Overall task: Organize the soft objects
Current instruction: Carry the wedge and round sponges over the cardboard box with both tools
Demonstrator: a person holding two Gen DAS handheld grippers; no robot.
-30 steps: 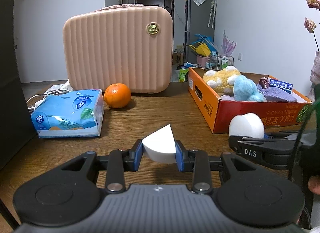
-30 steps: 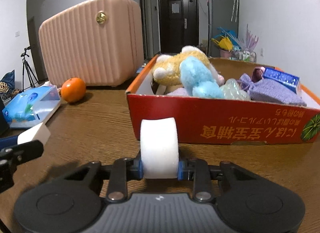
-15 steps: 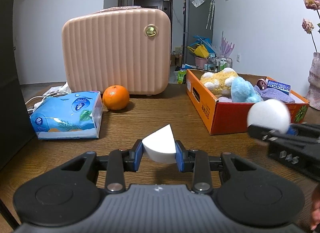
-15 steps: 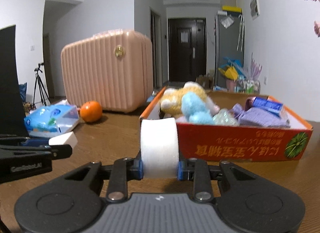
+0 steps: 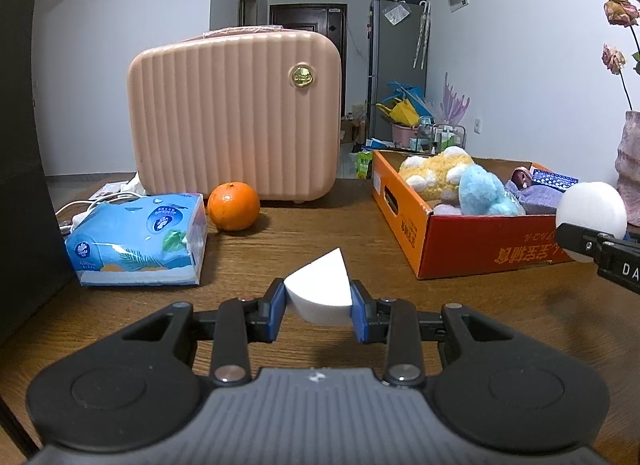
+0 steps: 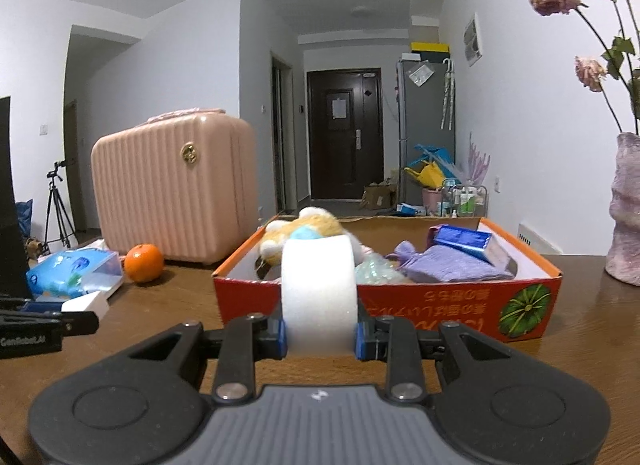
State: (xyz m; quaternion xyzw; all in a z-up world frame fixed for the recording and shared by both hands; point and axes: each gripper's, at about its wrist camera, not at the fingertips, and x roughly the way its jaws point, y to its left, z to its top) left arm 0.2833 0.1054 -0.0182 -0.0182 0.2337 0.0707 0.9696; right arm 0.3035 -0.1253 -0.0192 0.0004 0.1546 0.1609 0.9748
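Two wrist views, both my grippers loaded. My left gripper (image 5: 319,299), lower centre of the left wrist view, is clamped tight on a white wedge-shaped foam sponge (image 5: 318,292), blue pads pressing both flat sides, tip pointing up & away. My right gripper (image 6: 320,331), lower centre of the right wrist view, is closed on a white round foam sponge (image 6: 319,293), seen edge-on as a broad band betw. the pads; same sponge shows as a white disc at far right of the left wrist view, in front of the box's near corner. Orange-and-red cardboard box (image 6: 460,311), centre-right, lies just behind the round sponge & holds a yellow-and-white plush toy (image 5: 434,175), a light-blue plush toy (image 5: 482,191), a lilac knitted cloth (image 6: 448,265) & a blue foil packet (image 6: 466,241). Left half of frame: pink ribbed hard-shell suitcase (image 5: 236,113) standing upright, an orange fruit (image 5: 233,206) just in front of it, a blue soft pack of tissues (image 5: 138,239) beside the fruit. All rest on a brown wooden table (image 5: 320,233). Pinkish textured vase w/ dried roses (image 6: 626,213) at right edge.
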